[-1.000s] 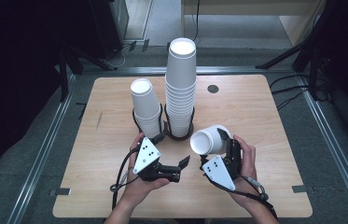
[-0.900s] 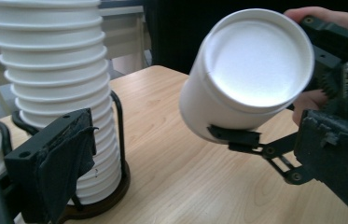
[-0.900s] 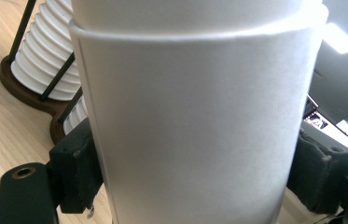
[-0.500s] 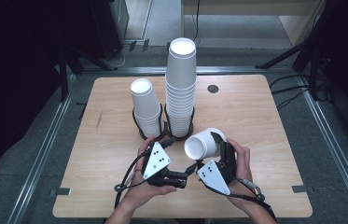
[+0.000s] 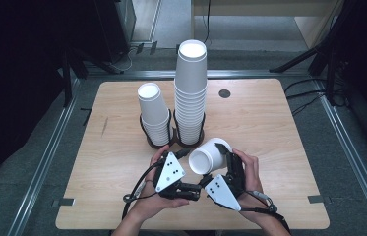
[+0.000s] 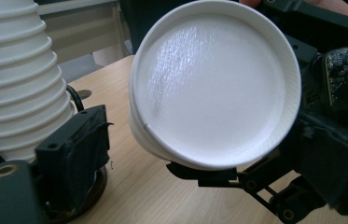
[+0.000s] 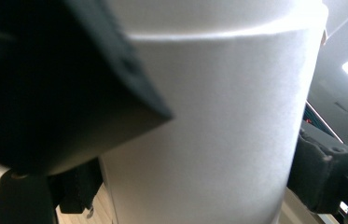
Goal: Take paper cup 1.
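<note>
A white paper cup (image 5: 209, 153) lies on its side above the table, base turned to the left, with my right gripper (image 5: 228, 162) shut around its wall. In the right gripper view the cup (image 7: 218, 126) fills the space between the jaws of that gripper (image 7: 199, 140). My left gripper (image 5: 196, 189) sits just left of it, pointing at the base. Its jaws have just been closing. In the left gripper view the cup's round base (image 6: 213, 88) stands between the jaws of the left gripper (image 6: 153, 161). The left finger (image 6: 76, 149) is still a gap away from the cup.
A tall stack of white cups (image 5: 191, 93) and a shorter stack (image 5: 154, 113) stand in black ring holders (image 5: 171, 140) at the middle of the wooden table (image 5: 269, 123). A dark round hole (image 5: 225, 93) is behind them. Metal rails and cables border the table.
The two grippers have drawn together near the front of the table. The cup has shifted slightly left and down, and the left jaws stand narrower around its base.
</note>
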`<act>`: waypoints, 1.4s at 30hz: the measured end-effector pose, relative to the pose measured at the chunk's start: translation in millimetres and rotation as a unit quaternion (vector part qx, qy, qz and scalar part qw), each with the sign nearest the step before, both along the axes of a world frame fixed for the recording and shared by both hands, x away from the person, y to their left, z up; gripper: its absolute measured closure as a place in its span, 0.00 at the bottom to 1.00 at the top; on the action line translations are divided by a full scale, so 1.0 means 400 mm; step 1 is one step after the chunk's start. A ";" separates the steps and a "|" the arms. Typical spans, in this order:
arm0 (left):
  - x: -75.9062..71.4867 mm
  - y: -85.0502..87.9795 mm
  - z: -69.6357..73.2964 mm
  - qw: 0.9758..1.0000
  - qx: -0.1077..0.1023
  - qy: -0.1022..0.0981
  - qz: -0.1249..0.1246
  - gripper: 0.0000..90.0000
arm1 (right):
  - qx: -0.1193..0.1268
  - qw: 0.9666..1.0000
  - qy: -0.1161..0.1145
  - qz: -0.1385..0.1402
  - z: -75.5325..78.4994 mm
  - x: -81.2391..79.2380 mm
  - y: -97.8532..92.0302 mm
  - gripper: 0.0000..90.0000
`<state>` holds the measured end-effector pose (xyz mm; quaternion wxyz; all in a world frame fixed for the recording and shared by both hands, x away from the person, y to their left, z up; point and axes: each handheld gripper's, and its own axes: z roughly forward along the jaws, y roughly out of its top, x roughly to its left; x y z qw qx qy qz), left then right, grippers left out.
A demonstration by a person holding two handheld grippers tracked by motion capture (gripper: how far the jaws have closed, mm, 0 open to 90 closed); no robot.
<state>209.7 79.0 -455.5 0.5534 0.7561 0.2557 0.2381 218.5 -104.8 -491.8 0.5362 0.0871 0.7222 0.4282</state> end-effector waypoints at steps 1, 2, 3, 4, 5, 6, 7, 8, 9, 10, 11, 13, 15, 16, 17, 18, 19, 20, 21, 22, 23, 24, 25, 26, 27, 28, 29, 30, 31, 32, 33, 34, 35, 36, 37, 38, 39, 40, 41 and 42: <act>0.000 0.000 0.001 1.000 -0.001 0.000 0.002 0.13 | 0.000 1.000 0.000 0.004 -0.001 -0.001 0.000 0.18; -0.001 0.000 0.002 1.000 -0.002 0.001 0.001 0.14 | 0.002 1.000 0.000 0.007 -0.001 -0.002 0.000 0.18; -0.002 -0.001 0.004 1.000 -0.003 0.001 -0.001 0.14 | 0.005 1.000 0.003 0.010 -0.001 -0.003 0.000 0.18; -0.003 0.000 0.005 1.000 -0.001 0.000 -0.002 0.14 | 0.005 1.000 0.003 0.011 -0.001 -0.004 0.001 0.18; -0.004 -0.001 0.006 1.000 -0.002 -0.001 -0.002 0.15 | 0.005 1.000 0.003 0.011 -0.002 -0.004 0.001 0.18; -0.004 -0.002 0.006 1.000 -0.002 -0.001 -0.003 0.15 | 0.005 1.000 0.003 0.015 -0.002 -0.004 0.001 0.18; -0.005 -0.003 0.007 1.000 0.002 -0.001 -0.002 0.15 | 0.006 1.000 0.004 0.016 -0.002 -0.005 0.002 0.18; -0.004 -0.004 0.006 1.000 0.004 -0.001 -0.002 0.15 | 0.006 1.000 0.002 0.019 -0.002 -0.006 0.002 0.18; -0.004 -0.005 0.004 1.000 0.003 0.000 -0.003 0.15 | 0.006 1.000 0.002 0.023 -0.003 -0.007 0.002 0.18; -0.004 -0.006 0.004 1.000 0.004 0.001 -0.004 0.15 | 0.006 1.000 0.000 0.030 -0.002 -0.009 0.003 0.18; -0.003 -0.005 0.003 1.000 0.006 0.001 -0.005 0.16 | 0.005 0.999 -0.001 0.032 -0.002 -0.010 0.004 0.18; -0.003 -0.006 0.002 1.000 0.007 0.002 -0.006 0.16 | 0.006 0.999 -0.001 0.035 -0.003 -0.012 0.006 0.18; -0.004 -0.007 0.003 1.000 0.006 0.002 -0.007 0.17 | 0.007 0.999 -0.002 0.039 -0.003 -0.013 0.006 0.18; -0.004 -0.007 0.003 1.000 0.007 0.002 -0.006 0.17 | 0.006 0.999 -0.003 0.040 -0.003 -0.013 0.006 0.18; -0.004 -0.009 0.003 1.000 0.008 0.002 -0.005 0.17 | 0.007 0.999 -0.001 0.041 -0.003 -0.015 0.006 0.18; -0.004 -0.009 0.003 1.000 0.011 0.002 -0.004 0.17 | 0.006 0.999 -0.001 0.042 -0.003 -0.014 0.006 0.18; -0.004 -0.009 0.003 1.000 0.012 0.002 -0.005 0.17 | 0.007 0.999 0.001 0.041 -0.004 -0.015 0.007 0.18; -0.005 -0.009 0.003 1.000 0.010 0.002 -0.005 0.19 | 0.007 0.999 0.001 0.042 -0.004 -0.015 0.007 0.18; -0.005 -0.009 0.003 1.000 0.010 0.001 -0.005 0.20 | 0.006 0.999 0.001 0.043 -0.004 -0.015 0.006 0.18; -0.005 -0.007 0.004 1.000 0.010 -0.001 -0.004 0.21 | 0.006 0.999 0.001 0.044 -0.004 -0.014 0.005 0.18; -0.005 -0.005 0.005 1.000 0.010 -0.002 -0.005 0.22 | 0.005 0.999 0.001 0.045 -0.003 -0.013 0.004 0.18; -0.005 -0.004 0.005 1.000 0.008 -0.004 -0.006 0.22 | 0.007 0.999 0.003 0.046 -0.003 -0.012 0.003 0.18; -0.006 -0.003 0.005 1.000 0.010 -0.007 -0.006 0.23 | 0.010 0.999 0.005 0.048 -0.003 -0.013 0.002 0.18; -0.007 -0.003 0.005 1.000 0.011 -0.009 -0.005 0.23 | 0.011 0.999 0.004 0.049 -0.003 -0.013 0.002 0.18; -0.007 -0.003 0.005 1.000 0.011 -0.009 -0.005 0.23 | 0.010 0.999 0.004 0.047 -0.004 -0.014 0.003 0.18; -0.008 -0.004 0.004 1.000 0.014 -0.012 -0.004 0.23 | 0.010 0.999 0.004 0.047 -0.004 -0.014 0.003 0.18; -0.009 -0.007 0.004 1.000 0.018 -0.012 -0.002 0.23 | 0.007 0.999 0.000 0.046 -0.005 -0.014 0.004 0.18; -0.009 -0.007 0.004 1.000 0.020 -0.011 -0.002 0.23 | 0.007 0.999 0.001 0.045 -0.005 -0.014 0.004 0.18; -0.009 -0.007 0.004 1.000 0.019 -0.008 -0.002 0.24 | 0.007 0.999 0.001 0.045 -0.007 -0.014 0.003 0.18; -0.007 -0.006 0.004 1.000 0.016 -0.005 -0.004 0.24 | 0.006 0.999 0.001 0.045 -0.007 -0.014 0.003 0.18; -0.005 -0.004 0.005 1.000 0.015 -0.003 -0.006 0.24 | 0.006 0.999 0.001 0.045 -0.007 -0.013 0.003 0.18; -0.005 -0.002 0.005 1.000 0.013 -0.001 -0.007 0.25 | 0.005 0.999 0.001 0.046 -0.007 -0.013 0.003 0.18; -0.005 -0.001 0.006 1.000 0.012 -0.001 -0.008 0.25 | 0.006 0.999 0.001 0.047 -0.007 -0.013 0.003 0.17; -0.005 0.000 0.006 1.000 0.012 -0.001 -0.008 0.25 | 0.007 0.999 0.002 0.047 -0.007 -0.013 0.003 0.17; -0.005 0.000 0.006 1.000 0.012 -0.001 -0.008 0.26 | 0.010 0.999 0.004 0.047 -0.006 -0.013 0.004 0.16; -0.005 0.000 0.007 1.000 0.012 -0.001 -0.008 0.26 | 0.012 0.999 0.006 0.047 -0.005 -0.012 0.004 0.16; -0.004 0.001 0.007 1.000 0.012 -0.001 -0.009 0.26 | 0.016 0.999 0.011 0.046 -0.006 -0.013 0.004 0.15; -0.003 0.003 0.006 1.000 0.011 0.002 -0.010 0.26 | 0.017 0.999 0.012 0.047 -0.006 -0.012 0.004 0.15; -0.002 0.004 0.006 1.000 0.009 0.004 -0.009 0.26 | 0.018 0.999 0.014 0.048 -0.006 -0.012 0.004 0.14; 0.000 0.007 0.005 1.000 0.008 0.005 -0.008 0.27 | 0.017 0.999 0.016 0.046 -0.006 -0.011 0.003 0.11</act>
